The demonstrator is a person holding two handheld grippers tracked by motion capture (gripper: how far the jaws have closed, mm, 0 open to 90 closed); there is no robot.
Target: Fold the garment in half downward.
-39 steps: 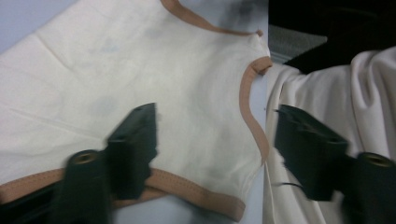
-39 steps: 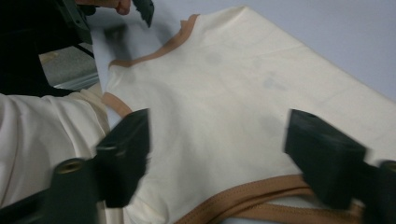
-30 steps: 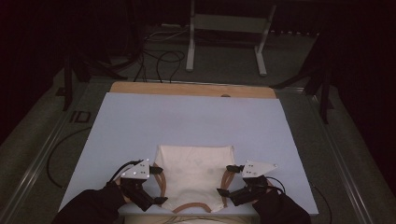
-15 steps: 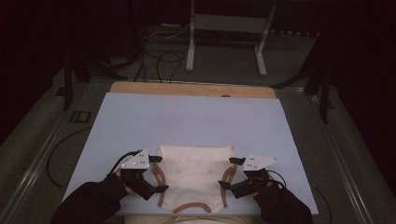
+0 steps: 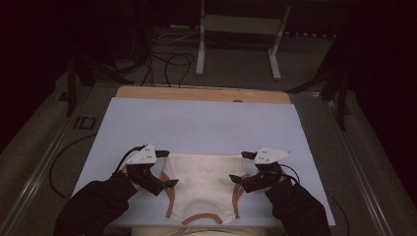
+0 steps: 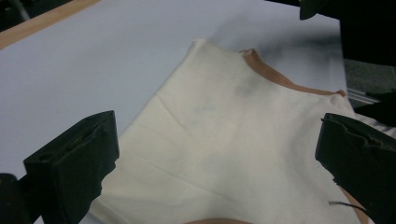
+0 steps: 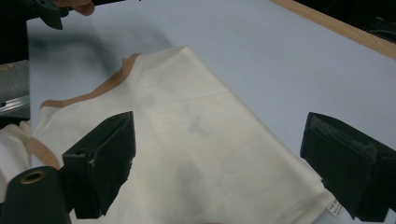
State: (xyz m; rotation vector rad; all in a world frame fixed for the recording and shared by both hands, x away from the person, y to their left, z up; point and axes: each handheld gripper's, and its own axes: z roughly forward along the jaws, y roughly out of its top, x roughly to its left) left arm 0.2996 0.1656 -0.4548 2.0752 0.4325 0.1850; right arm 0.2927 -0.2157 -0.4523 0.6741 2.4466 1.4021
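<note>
Apparently folded partway, the cream tan-trimmed garment (image 5: 204, 184) lay flat at the desk's (image 5: 196, 125) near edge, left gripper (image 5: 164, 168) and right gripper (image 5: 241, 167) flanking it, jaws wide, holding nothing.

The high camera sits above my side and looks forward and down on the whole table (image 5: 206, 128), far off. The camera on my left gripper (image 6: 219, 163) looks close over the cream garment (image 6: 233, 140) from its left side; the one on my right gripper (image 7: 219, 163) from the opposite side. All three share that garment.
</note>
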